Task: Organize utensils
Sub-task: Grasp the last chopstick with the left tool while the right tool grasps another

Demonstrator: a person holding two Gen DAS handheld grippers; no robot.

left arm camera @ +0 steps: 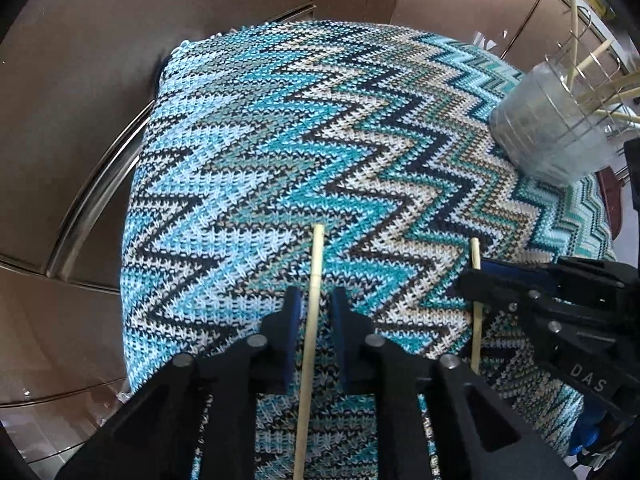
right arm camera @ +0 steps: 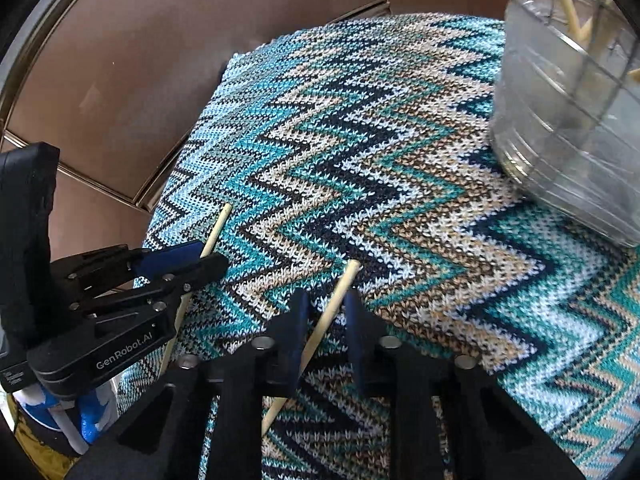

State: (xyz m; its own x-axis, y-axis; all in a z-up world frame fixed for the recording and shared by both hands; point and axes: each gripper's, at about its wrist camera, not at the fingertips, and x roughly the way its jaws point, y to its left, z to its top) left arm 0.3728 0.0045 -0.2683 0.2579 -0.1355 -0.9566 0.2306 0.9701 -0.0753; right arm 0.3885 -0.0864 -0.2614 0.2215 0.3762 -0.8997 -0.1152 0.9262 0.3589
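Several chopsticks already stand in the clear holder (left arm camera: 560, 128) at upper right. Two remain on the zigzag cloth (left arm camera: 248, 152): the left claw (left arm camera: 316, 308) pinches one chopstick (left arm camera: 314, 280), the right claw (right arm camera: 326, 308) another (right arm camera: 340, 292) (neither lifted yet).

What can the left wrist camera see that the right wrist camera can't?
Only left wrist: the right tool seen from the side, lettered DAS. Only right wrist: the left tool seen from the side, lettered GenRobot.AI. Both: the zigzag cloth, the clear cup, and the left chopstick and right chopstick, one gripped in each tool.
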